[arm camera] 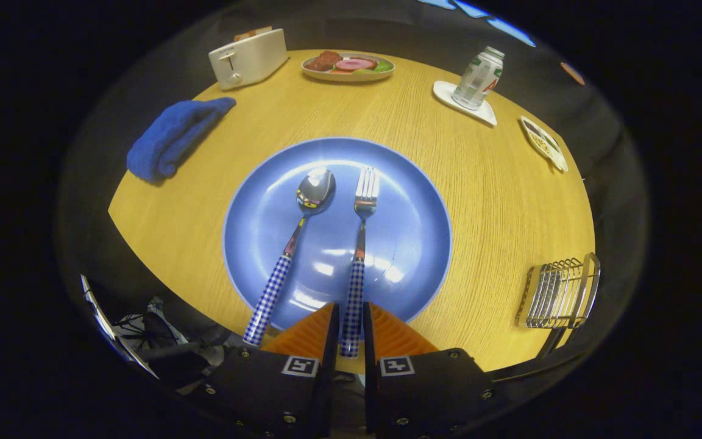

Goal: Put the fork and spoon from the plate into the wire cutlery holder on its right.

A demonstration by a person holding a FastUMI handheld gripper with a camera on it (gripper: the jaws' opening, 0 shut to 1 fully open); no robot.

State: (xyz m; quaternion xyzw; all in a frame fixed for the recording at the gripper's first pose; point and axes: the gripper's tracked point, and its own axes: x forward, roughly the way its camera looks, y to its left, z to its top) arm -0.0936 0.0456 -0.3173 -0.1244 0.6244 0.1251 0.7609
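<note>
Your gripper has its fingers nearly closed around the fork handle's end (can't tell if both actually press). The fork lies straight ahead on the blue plate, spoon alongside; the wire cutlery holder is off right on the table.

The gripper points forward and down, its two fingers nearly closed, pinching a handle between them.

Fork and spoon, checked handles, lie side by side on the blue plate; fork handle end sits between the fingers, spoon left of them; wire cutlery holder stands off right.
</note>
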